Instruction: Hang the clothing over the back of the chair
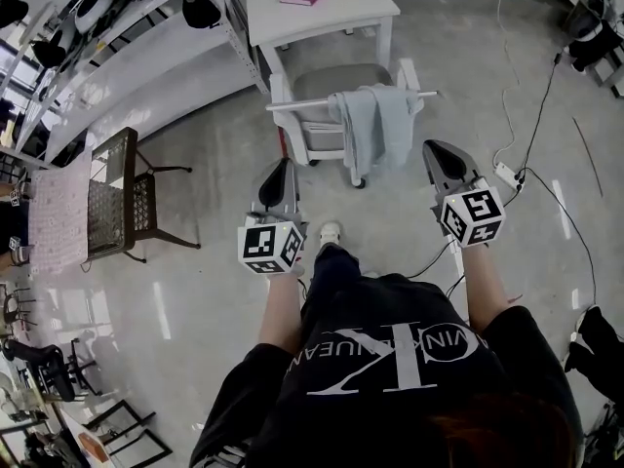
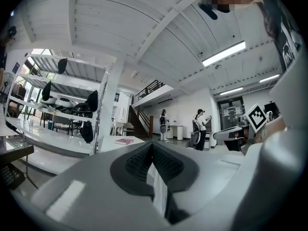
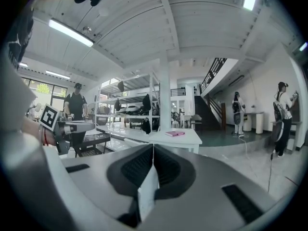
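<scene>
Left gripper (image 1: pixel 282 165), fingers (image 2: pixel 138 164) pressed together, empty; right gripper (image 1: pixel 436 148) the same

Right gripper (image 3: pixel 153 154): I see its jaws pressed together, with nothing between them.
Surface (image 3: pixel 190 139): white, straight beyond the jaws; a pink book (image 3: pixel 174 133) lies flat on it.
Shelves (image 3: pixel 126 110): a white rack behind the surface, with dark items hanging from it.
Left side: a person in black (image 3: pixel 75 100) stands near the shelves.
Right side: a staircase (image 3: pixel 211 105), with two people (image 3: pixel 237 110) standing near it.
Floor (image 3: pixel 231 160): pale and glossy; a thin cable (image 3: pixel 246 150) trails across it.
</scene>
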A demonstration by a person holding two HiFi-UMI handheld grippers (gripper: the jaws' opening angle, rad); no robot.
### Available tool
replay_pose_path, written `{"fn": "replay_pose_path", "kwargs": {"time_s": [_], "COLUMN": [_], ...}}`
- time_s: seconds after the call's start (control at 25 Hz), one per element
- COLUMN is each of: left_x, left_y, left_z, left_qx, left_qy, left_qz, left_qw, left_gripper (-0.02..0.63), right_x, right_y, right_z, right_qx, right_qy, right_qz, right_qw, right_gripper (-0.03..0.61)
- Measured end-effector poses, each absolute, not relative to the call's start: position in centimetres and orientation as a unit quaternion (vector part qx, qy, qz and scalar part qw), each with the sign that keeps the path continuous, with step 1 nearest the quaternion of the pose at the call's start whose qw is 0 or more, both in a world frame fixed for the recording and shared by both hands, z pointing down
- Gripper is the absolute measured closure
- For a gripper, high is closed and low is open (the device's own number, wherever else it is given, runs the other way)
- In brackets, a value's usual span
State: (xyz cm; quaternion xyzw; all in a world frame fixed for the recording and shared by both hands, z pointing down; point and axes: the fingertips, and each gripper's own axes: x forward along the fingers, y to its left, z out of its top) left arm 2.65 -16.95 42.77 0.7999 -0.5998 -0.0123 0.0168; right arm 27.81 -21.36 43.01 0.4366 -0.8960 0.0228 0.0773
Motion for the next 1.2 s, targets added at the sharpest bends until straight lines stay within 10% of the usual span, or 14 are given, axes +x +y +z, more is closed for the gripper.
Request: {"fn": "replay_pose_path", "kwargs": {"time_s": [1.2], "left_x": [2.4], "left_y": [-14.8], "left_z": [41.6], "left_qx": [0.794], "left_qy": [-0.608], "left_qz": [-0.009], "left_qw": [-0.006], "left_gripper": [0.603], "right_x": [28.2], "right_y": [-19.6], "right_z": [42.7], "right_qx": [0.444], "right_qy": [-0.894], "right_qz": [0.026], "right_qw": [0.057], "right_gripper": [0.561]}}
